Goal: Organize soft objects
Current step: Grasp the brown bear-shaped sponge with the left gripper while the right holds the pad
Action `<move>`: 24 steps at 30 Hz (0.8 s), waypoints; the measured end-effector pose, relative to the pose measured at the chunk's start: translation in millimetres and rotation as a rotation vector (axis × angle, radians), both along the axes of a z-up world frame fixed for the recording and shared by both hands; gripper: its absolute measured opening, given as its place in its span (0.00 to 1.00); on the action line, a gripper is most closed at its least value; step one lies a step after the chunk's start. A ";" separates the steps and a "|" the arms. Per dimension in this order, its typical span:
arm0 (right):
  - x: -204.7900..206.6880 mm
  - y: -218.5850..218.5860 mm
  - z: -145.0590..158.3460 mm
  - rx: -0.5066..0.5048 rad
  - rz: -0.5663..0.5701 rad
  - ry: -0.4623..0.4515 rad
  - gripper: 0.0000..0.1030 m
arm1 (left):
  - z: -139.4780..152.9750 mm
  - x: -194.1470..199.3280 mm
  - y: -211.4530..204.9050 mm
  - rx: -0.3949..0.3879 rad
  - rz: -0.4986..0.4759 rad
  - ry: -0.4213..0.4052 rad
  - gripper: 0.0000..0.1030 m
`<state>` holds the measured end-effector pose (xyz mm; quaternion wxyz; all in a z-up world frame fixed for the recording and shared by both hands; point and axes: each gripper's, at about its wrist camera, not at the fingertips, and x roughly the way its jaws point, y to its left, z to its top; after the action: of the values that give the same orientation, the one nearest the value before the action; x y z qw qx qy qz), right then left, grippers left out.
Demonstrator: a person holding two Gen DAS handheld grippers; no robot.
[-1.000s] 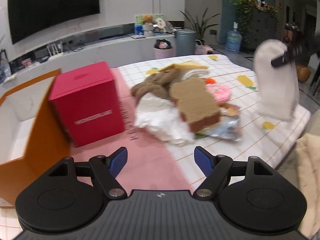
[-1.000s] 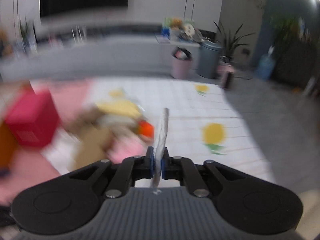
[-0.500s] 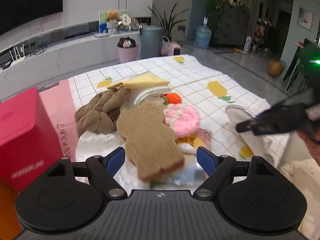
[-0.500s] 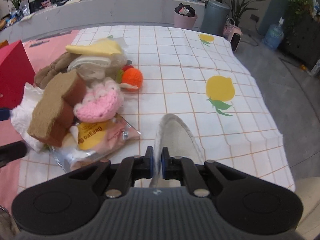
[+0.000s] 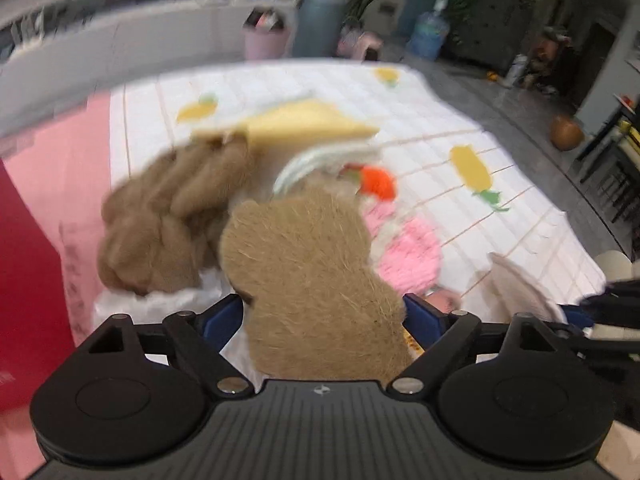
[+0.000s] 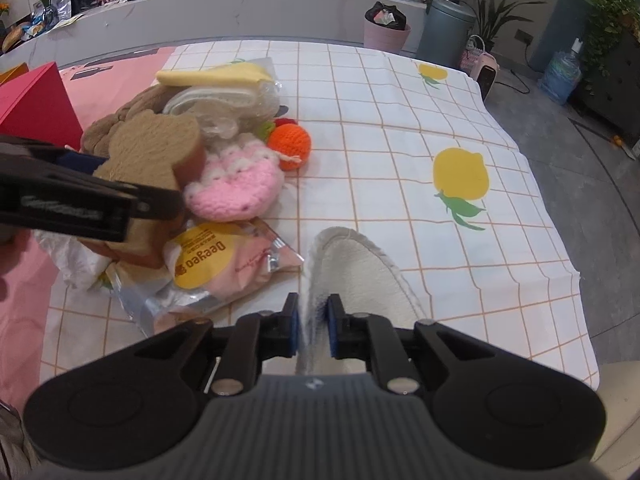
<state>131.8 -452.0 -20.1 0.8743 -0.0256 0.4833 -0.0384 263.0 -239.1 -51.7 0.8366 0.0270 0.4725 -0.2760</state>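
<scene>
A pile of soft things lies on the checked cloth point(image 6: 400, 128): a tan bear-shaped sponge point(image 5: 312, 276), a brown knitted piece point(image 5: 172, 208), a pink crocheted piece point(image 6: 236, 188), an orange crocheted ball point(image 6: 290, 146), a yellow sponge point(image 6: 212, 76) and a packet with a yellow label point(image 6: 208, 260). My left gripper point(image 5: 322, 320) is open, its fingers on either side of the tan sponge point(image 6: 152, 152). My right gripper point(image 6: 313, 332) has its jaws slightly apart around the edge of a white fleecy slipper point(image 6: 352, 276) that lies on the cloth; the slipper also shows in the left wrist view point(image 5: 520, 284).
A red box point(image 6: 36, 104) stands on a pink sheet point(image 5: 52, 168) left of the pile. The cloth's right edge point(image 6: 560, 248) drops to a grey floor. A pink bin point(image 6: 386, 32) and a grey bin point(image 6: 448, 28) stand beyond the table.
My left gripper moved forward until its fingers straddle the tan sponge. My right gripper lowered the slipper onto the cloth and its jaws have parted a little.
</scene>
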 end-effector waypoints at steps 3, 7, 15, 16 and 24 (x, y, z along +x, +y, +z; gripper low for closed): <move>-0.9 1.5 1.2 -0.006 0.005 -0.005 0.11 | -12.3 2.8 4.6 -0.030 0.045 0.046 1.00; 0.0 0.2 0.6 -0.005 0.002 -0.006 0.11 | -12.2 -2.1 8.5 -0.061 0.038 0.018 1.00; -1.5 0.4 2.6 -0.029 -0.005 -0.020 0.05 | 0.2 -14.6 19.6 -0.095 0.021 -0.034 0.84; -1.6 -0.5 4.3 -0.028 -0.008 -0.024 0.04 | 3.1 -16.9 21.6 -0.100 0.019 -0.042 0.84; -13.7 0.6 30.6 -0.022 -0.031 -0.109 0.03 | 35.0 -45.3 30.1 -0.138 -0.062 -0.166 0.83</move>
<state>118.1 -451.4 10.5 0.8983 -0.0258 0.4346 -0.0586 217.7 -209.0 -16.6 0.8637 0.0069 0.3803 -0.3305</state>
